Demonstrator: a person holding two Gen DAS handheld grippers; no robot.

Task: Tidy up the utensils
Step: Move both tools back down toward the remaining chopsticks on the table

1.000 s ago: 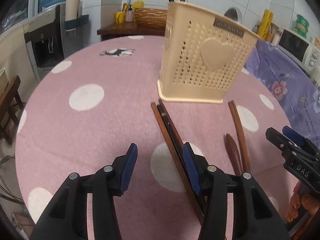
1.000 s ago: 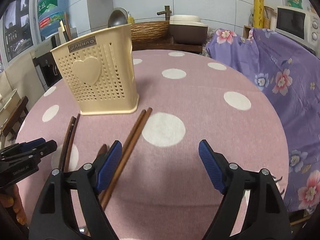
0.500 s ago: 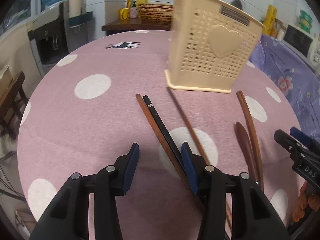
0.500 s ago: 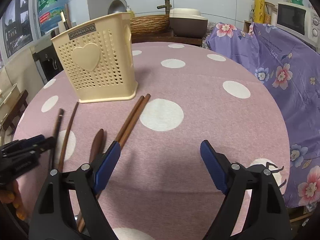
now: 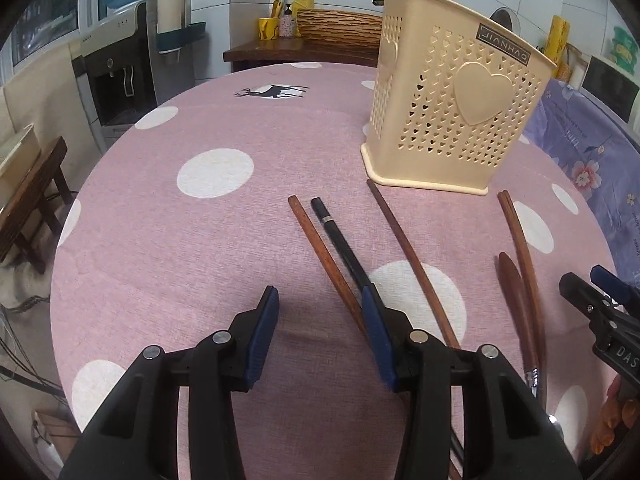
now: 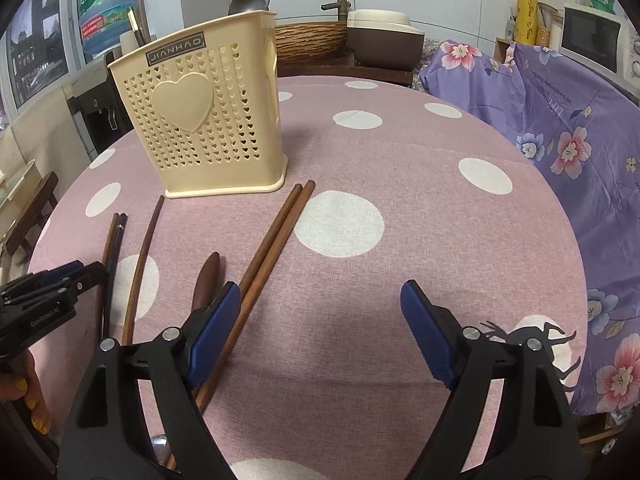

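A cream perforated utensil holder (image 5: 456,120) (image 6: 208,124) with a heart on its side stands upright on the pink dotted tablecloth (image 5: 208,240). In front of it lie a brown chopstick (image 5: 324,260), a black chopstick (image 5: 344,252), a single brown chopstick (image 5: 408,264) (image 6: 142,260), a brown pair (image 5: 520,248) (image 6: 272,244) and a dark wooden spoon handle (image 5: 512,284) (image 6: 208,276). My left gripper (image 5: 320,320) is open and empty, its right finger over the black chopstick. My right gripper (image 6: 320,320) is open and empty, its left finger beside the brown pair.
A purple floral cloth (image 6: 560,120) covers something at the table's right edge. A water dispenser (image 5: 120,64) and a wooden stool (image 5: 28,196) stand to the left. A wicker basket (image 5: 340,32) and a microwave (image 6: 596,40) are behind the table.
Both grippers have drawn back from the holder and risen slightly. The brown and black chopsticks now lie further from the holder's base. Both grippers stay open.
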